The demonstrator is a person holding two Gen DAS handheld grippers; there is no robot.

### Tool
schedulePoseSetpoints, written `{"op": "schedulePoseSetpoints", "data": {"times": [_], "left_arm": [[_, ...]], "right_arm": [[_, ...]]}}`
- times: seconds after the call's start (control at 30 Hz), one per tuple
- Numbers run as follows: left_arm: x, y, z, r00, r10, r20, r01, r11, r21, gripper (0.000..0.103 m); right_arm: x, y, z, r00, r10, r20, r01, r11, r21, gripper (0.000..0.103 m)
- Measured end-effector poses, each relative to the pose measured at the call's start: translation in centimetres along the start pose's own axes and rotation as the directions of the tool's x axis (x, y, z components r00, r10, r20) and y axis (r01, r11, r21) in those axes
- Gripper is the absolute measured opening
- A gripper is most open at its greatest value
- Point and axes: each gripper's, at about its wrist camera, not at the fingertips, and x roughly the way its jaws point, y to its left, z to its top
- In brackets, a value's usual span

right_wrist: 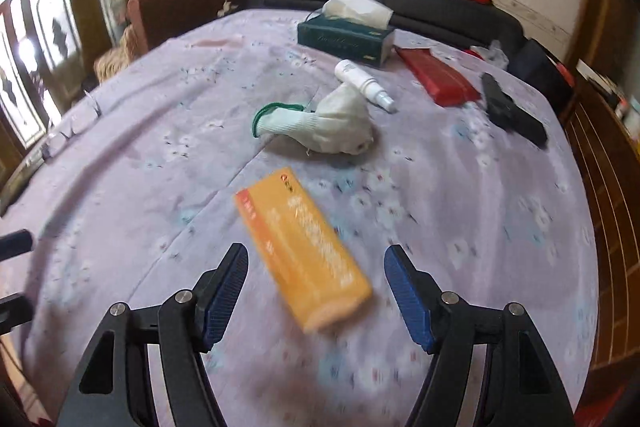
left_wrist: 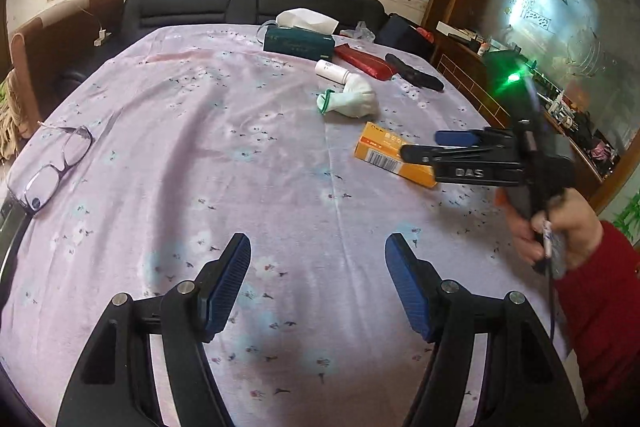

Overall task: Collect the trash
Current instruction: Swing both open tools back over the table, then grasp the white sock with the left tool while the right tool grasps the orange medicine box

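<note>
An orange carton (right_wrist: 304, 247) lies on the lilac flowered cloth (right_wrist: 460, 227). It sits in the gap between the blue pads of my right gripper (right_wrist: 316, 255), which is open and does not touch it. In the left wrist view the same carton (left_wrist: 380, 155) shows at the right, with the right gripper (left_wrist: 422, 144) reaching over it, held by a hand (left_wrist: 572, 227) in a red sleeve. My left gripper (left_wrist: 318, 247) hovers open over bare cloth (left_wrist: 200, 147) with nothing between its fingers.
Beyond the carton lie a white glove with a green cuff (right_wrist: 336, 123), a white spray bottle (right_wrist: 360, 79), a green tissue box (right_wrist: 344, 39), a red pouch (right_wrist: 440, 79) and a black case (right_wrist: 512, 111). Glasses (left_wrist: 56, 163) rest near the table's left edge. A dark sofa (left_wrist: 192, 5) stands behind.
</note>
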Motion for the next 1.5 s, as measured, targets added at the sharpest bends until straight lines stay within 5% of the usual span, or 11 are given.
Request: {"op": "schedulePoseSetpoints", "data": {"times": [0.13, 0.33, 0.47, 0.53, 0.63, 0.87, 1.03, 1.1, 1.23, 1.33, 1.5], "left_arm": [[0.3, -0.1, 0.9, 1.000, 0.005, 0.003, -0.006, 1.000, 0.004, 0.069], [1.5, -1.7, 3.2, 1.000, 0.026, 0.002, -0.026, 0.998, 0.064, 0.069], [2.7, -3.8, 5.9, 1.000, 0.020, 0.012, -0.021, 0.994, 0.110, 0.074], [3.7, -5.0, 7.6, 0.999, 0.033, 0.016, -0.034, 0.992, 0.119, 0.075], [6.4, -6.9, 10.5, 0.999, 0.044, 0.002, -0.043, 0.990, 0.137, 0.077], [15.7, -9.5, 14.9, 0.990, 0.128, -0.059, -0.115, 0.976, 0.186, 0.077], [21.4, -9.5, 16.0, 0.973, 0.216, -0.085, -0.197, 0.962, 0.188, 0.077], [23.3, -9.4, 16.1, 0.963, 0.253, -0.087, -0.233, 0.953, 0.196, 0.070], [25.0, -8.9, 16.0, 0.969, 0.215, -0.126, -0.193, 0.967, 0.167, 0.033], [24.4, -9.1, 15.5, 0.973, 0.202, -0.111, -0.184, 0.970, 0.158, 0.022], [19.9, -9.5, 14.2, 0.987, 0.147, -0.058, -0.138, 0.980, 0.141, 0.020]], "right_arm": [[1.8, 0.4, 0.6, 0.999, 0.031, -0.037, -0.032, 0.999, -0.031, 0.074], [1.1, 1.4, -0.8, 0.999, -0.003, -0.035, 0.002, 0.999, -0.033, 0.056], [-2.3, -0.4, -1.6, 0.997, -0.013, 0.077, 0.004, 0.993, 0.120, 0.052], [-3.5, -2.1, -1.9, 0.987, -0.089, 0.136, 0.060, 0.978, 0.202, 0.052], [-4.4, -5.2, -2.8, 0.961, -0.195, 0.196, 0.126, 0.940, 0.316, 0.052], [-4.8, -10.0, -4.4, 0.958, -0.209, 0.194, 0.098, 0.881, 0.463, 0.052], [-4.5, -10.1, -4.9, 0.965, -0.185, 0.184, 0.079, 0.880, 0.469, 0.052], [-4.7, -9.8, -4.9, 0.964, -0.182, 0.192, 0.074, 0.883, 0.463, 0.052], [-4.9, -9.8, -4.8, 0.963, -0.176, 0.205, 0.063, 0.886, 0.460, 0.052], [-4.9, -9.6, -4.8, 0.962, -0.179, 0.207, 0.067, 0.888, 0.455, 0.052], [-5.1, -9.0, -4.7, 0.957, -0.192, 0.217, 0.083, 0.899, 0.430, 0.052]]}}
